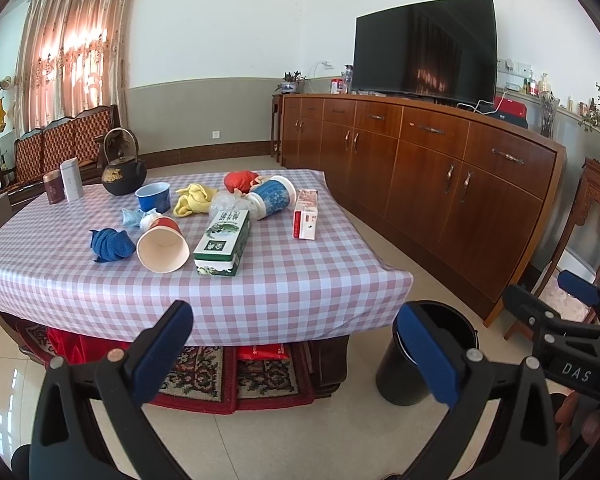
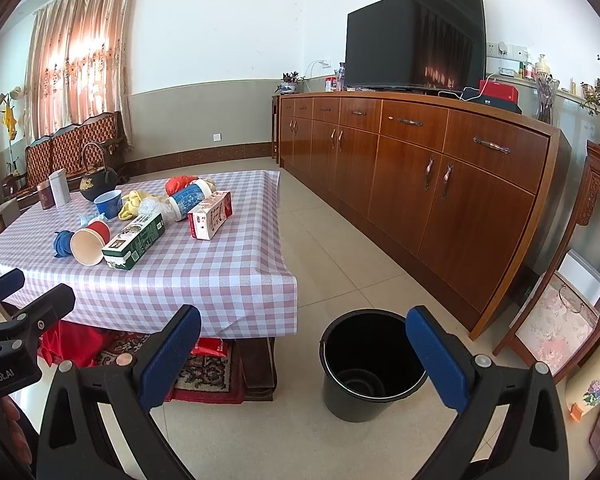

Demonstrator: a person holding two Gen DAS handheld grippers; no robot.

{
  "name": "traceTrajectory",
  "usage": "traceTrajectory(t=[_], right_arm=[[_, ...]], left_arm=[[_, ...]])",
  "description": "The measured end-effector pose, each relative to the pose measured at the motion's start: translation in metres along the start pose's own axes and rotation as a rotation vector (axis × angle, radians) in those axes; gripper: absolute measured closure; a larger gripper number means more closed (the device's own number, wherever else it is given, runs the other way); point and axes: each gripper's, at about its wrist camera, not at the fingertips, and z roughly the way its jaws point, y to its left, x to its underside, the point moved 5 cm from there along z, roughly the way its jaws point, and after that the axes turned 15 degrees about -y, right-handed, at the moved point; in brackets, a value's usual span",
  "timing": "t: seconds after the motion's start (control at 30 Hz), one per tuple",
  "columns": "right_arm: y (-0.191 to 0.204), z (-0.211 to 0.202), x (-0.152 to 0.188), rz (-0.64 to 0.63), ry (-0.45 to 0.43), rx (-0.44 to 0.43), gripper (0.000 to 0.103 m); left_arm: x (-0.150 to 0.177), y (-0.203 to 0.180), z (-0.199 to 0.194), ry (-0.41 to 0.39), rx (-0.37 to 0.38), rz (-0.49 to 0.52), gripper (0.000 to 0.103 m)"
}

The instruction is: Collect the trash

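Observation:
Trash lies on the checked table (image 1: 260, 280): a tipped red paper cup (image 1: 162, 246), a green carton (image 1: 222, 242), a red-and-white carton (image 1: 306, 214), a tipped blue-and-white cup (image 1: 274, 196), crumpled clear plastic (image 1: 226, 200), and yellow (image 1: 192, 198), red (image 1: 240, 180) and blue (image 1: 112, 244) wads. A black bin (image 2: 370, 364) stands on the floor right of the table, empty. My left gripper (image 1: 296, 352) is open, in front of the table's near edge. My right gripper (image 2: 304, 356) is open, low beside the bin.
A black teapot (image 1: 122, 172), two tins (image 1: 64, 184) and a blue bowl (image 1: 154, 196) stand at the table's far side. A long wooden sideboard (image 1: 440, 176) with a TV runs along the right. A wooden chair (image 2: 572, 312) stands at far right. Rugs lie under the table.

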Motion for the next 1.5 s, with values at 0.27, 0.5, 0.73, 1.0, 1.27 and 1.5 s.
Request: traceTrajectory(t=[0.27, 0.5, 0.73, 1.0, 1.27, 1.5], right_arm=[[0.0000, -0.0006, -0.0008, -0.001, -0.001, 0.000, 0.000], [0.0002, -0.0022, -0.0015, 0.000, -0.005, 0.002, 0.000], [0.0000, -0.0028, -0.0017, 0.004, -0.005, 0.002, 0.000], [-0.0002, -0.0038, -0.0017, 0.002, -0.005, 0.004, 0.000], [-0.0015, -0.0038, -0.0018, 0.001, -0.002, 0.006, 0.000], [-0.0020, -0.0038, -0.0009, 0.002, -0.001, 0.008, 0.000]], left_arm=[[0.0003, 0.0004, -0.0004, 0.003, -0.001, -0.002, 0.000], [0.0014, -0.0008, -0.0021, 0.002, -0.002, -0.004, 0.000], [0.0025, -0.0050, -0.0032, 0.003, 0.001, -0.004, 0.000], [0.0014, -0.0014, -0.0030, 0.003, 0.002, -0.006, 0.000], [0.0018, -0.0028, -0.0023, -0.001, 0.000, -0.005, 0.000], [0.0018, -0.0008, -0.0027, 0.000, -0.001, -0.008, 0.000]])
